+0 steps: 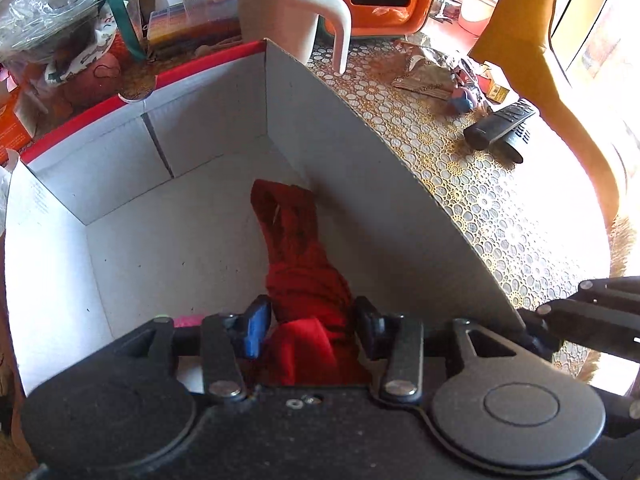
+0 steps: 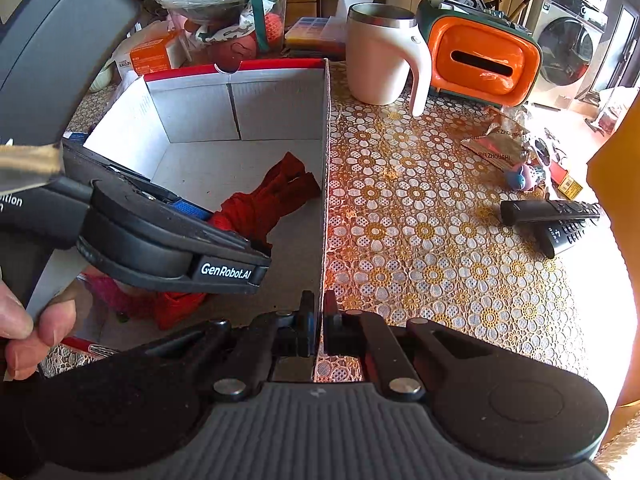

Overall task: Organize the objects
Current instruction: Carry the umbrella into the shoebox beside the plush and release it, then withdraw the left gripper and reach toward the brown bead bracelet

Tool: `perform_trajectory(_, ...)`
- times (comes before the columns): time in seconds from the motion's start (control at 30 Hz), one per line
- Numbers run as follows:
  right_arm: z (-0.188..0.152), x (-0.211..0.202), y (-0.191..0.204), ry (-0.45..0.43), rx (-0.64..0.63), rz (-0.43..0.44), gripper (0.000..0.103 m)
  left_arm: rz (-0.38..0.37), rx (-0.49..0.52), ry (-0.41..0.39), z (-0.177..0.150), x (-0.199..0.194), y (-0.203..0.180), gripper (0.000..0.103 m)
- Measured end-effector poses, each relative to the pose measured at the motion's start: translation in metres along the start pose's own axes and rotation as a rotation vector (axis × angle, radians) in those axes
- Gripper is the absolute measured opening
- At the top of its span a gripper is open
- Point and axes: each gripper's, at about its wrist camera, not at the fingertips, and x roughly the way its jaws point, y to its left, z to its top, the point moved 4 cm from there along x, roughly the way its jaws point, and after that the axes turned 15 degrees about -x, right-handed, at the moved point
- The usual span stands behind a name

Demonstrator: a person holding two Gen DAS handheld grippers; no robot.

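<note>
Left gripper (image 1: 308, 330) down inside the open white cardboard box with the red outer rim (image 1: 200, 184), jaws spread either side of the bunched red knitted cloth (image 1: 298, 256) and, as far as the left wrist view shows, not pinching it (blue pad just beside the fabric at 9 o'clock, black pad at 3 o'clock); cloth lying on the box floor, its looped end reaching toward the far corner at 12 o'clock, a bit of pink fabric (image 2: 106, 288) near the closer wall. Right gripper (image 2: 316, 330) clenched on the box's right-hand wall (image 2: 325, 184), one pad on each face of the card, steadying it on the floral-patterned surface (image 2: 420, 232).

Step in hand, by the look of it: leaving the cloth in the box. To do well: open fully before lifting, so no knit loop snags on a pad; rise straight up, clear of the wall at 3 o'clock; keep the right-hand hold firm but level, since thin card creases easily; check that the cloth stays flat on the floor.

Still out on the surface: two black remote controls (image 2: 556, 220) at 3 o'clock, crumpled foil wrapper (image 2: 496, 144) and small pink-and-blue toy (image 2: 524, 178) at 2 o'clock; cream steel-lined mug with a long handle (image 2: 380, 56) and orange tissue holder (image 2: 482, 60) standing beyond at 1 o'clock.
</note>
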Motion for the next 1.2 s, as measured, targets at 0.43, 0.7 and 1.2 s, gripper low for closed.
perform_trajectory(0.43,0.0,0.0,0.0,-0.002,-0.006,0.0,0.003,-0.001,0.015,-0.07,-0.002,-0.022,0.005,0.072)
perform_trajectory(0.7,0.0,-0.001,0.004,0.005,-0.019,-0.015,0.002,-0.037,-0.001,-0.118,-0.008,-0.056,0.018,0.075)
perform_trajectory(1.2,0.001,-0.001,0.009,0.015,-0.047,-0.04,0.003,0.035,-0.049,-0.225,-0.033,-0.114,0.09,0.077)
